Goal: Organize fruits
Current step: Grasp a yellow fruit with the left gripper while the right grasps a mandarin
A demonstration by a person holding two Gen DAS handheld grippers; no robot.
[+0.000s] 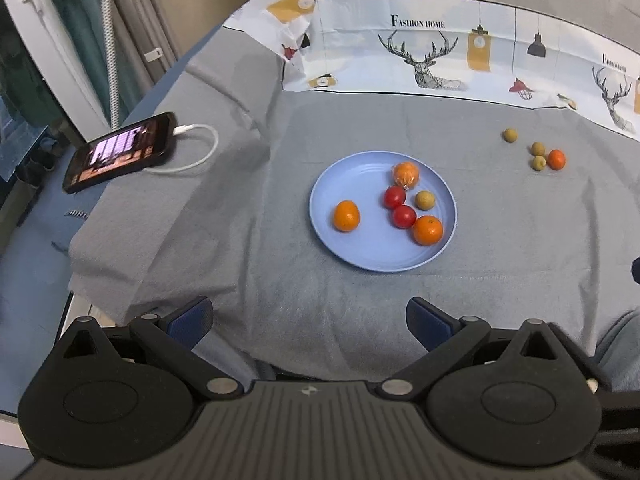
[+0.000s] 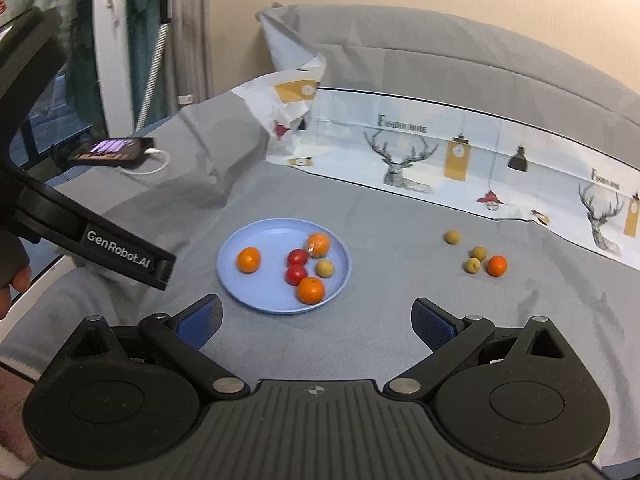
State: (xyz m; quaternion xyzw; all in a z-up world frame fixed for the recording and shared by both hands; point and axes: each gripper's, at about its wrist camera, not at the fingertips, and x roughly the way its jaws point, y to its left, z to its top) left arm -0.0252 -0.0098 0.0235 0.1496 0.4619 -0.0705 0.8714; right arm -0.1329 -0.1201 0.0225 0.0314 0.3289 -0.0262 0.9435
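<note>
A blue plate sits on the grey cloth. It holds three oranges, one of them wrapped, two red tomatoes and one longan. To the right on the cloth lie three loose longans and one small orange. My left gripper is open and empty, near the front edge before the plate. My right gripper is open and empty, just in front of the plate.
A phone on a white cable lies at the far left. A printed cloth stands along the back. The left gripper's body crosses the left of the right wrist view.
</note>
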